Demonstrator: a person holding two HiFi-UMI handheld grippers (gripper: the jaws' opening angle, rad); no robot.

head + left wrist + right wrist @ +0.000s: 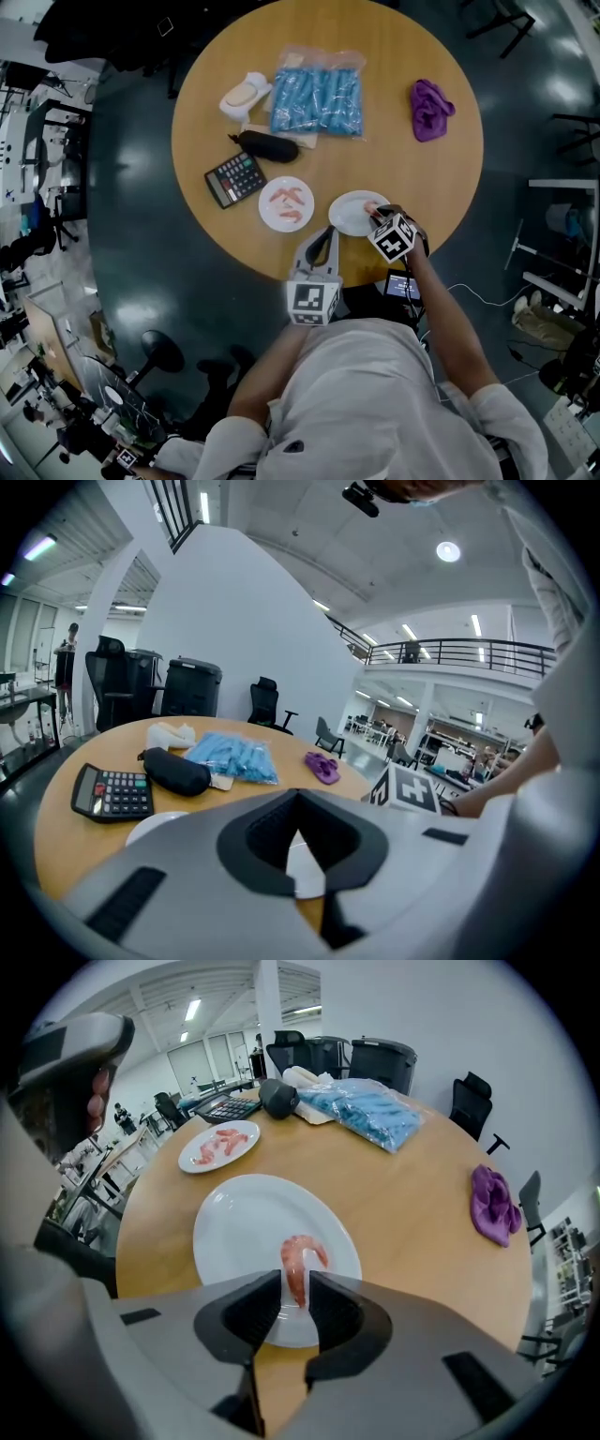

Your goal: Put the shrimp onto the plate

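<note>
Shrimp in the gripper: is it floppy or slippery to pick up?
Probably springy rather than limp: the shrimp holds a curl while pinched in the right gripper. Its smooth skin may be slippery. It looks small against the plate, so likely light.

Right hand-held gripper (294,1277) hides the shrimp's (293,1258) lower end.

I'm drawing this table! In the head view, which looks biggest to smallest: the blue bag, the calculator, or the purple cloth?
1. Blue bag, clearly the largest.
2. Calculator and purple cloth look about alike, too close to rank.
</note>
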